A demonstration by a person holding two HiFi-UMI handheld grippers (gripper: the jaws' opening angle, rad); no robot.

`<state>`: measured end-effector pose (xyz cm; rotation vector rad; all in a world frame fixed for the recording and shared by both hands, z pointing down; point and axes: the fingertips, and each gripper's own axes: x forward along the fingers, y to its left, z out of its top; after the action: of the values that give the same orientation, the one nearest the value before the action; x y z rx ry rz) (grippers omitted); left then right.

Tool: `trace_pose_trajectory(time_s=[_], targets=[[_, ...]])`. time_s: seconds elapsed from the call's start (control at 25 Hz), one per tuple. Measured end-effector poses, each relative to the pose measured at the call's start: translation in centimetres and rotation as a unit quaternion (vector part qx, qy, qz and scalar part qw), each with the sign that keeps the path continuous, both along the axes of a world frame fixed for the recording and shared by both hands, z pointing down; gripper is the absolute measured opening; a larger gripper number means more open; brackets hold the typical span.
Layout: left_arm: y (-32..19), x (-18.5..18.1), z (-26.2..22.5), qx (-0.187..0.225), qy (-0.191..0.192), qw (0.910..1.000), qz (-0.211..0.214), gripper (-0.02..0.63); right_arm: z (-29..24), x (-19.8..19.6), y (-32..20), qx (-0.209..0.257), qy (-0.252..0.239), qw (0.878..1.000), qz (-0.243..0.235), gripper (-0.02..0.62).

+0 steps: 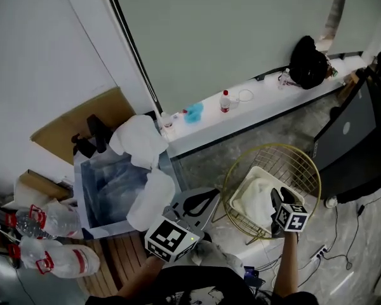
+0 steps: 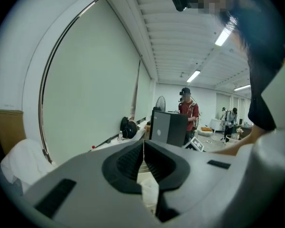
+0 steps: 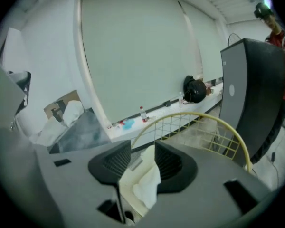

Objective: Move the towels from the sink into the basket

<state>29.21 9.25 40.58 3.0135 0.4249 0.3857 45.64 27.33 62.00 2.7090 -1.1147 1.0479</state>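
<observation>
Two towels (image 1: pixel 141 142) hang over the sink (image 1: pixel 82 189) rim in the head view, and a third towel (image 1: pixel 257 199) lies in the basket (image 1: pixel 308 170) under my right gripper (image 1: pixel 281 199). The left gripper view shows my left gripper (image 2: pixel 143 158) closed on nothing. In the right gripper view the jaws stand apart, with the third towel loose between them. I'd lift straight up so it doesn't snag, then grip the nearer sink towel deep in its bulk.
</observation>
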Motion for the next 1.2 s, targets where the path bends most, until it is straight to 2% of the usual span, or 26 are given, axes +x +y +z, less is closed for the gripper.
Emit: trace_pose_trajectory(time_s=[0.12,0.32,0.56,0.8,0.96,1.04,1.2], targets=[[-1.7,-0.9,-0.7,-0.003,0.012,0.9997,-0.022,0.009,-4.2,-1.0,-3.2,0.04,0.023,0.999,-0.026,0.156],[-5.3,-3.5,-1.7,-0.004,0.025,0.9977,-0.063,0.009,-9.7,-3.6,-9.5,0.078,0.067,0.991,-0.082,0.158],[-11.3,-8.3,-2.0,0.003,0.029,0.9926,-0.118,0.009,-13.0,-8.7,-18.0,0.117,0.078,0.979,-0.146,0.158],[-17.7,-14.2,-1.3,0.002,0.026,0.9834,-0.18,0.009,-12.5,-15.1,-26.1,0.123,0.053,0.969,-0.21,0.166],[-21.6,-18.0,-0.5,-0.002,0.019,0.9758,-0.218,0.009,-10.7,-19.3,-30.6,0.115,0.02,0.962,-0.247,0.201],[-23.1,-19.7,-0.2,-0.004,0.016,0.9721,-0.234,0.009,-9.6,-20.7,-32.2,0.114,-0.002,0.962,-0.25,0.221],[-25.7,-22.8,0.4,-0.008,0.015,0.9659,-0.258,0.009,-6.5,-21.8,-33.8,0.086,-0.035,0.972,-0.216,0.295]])
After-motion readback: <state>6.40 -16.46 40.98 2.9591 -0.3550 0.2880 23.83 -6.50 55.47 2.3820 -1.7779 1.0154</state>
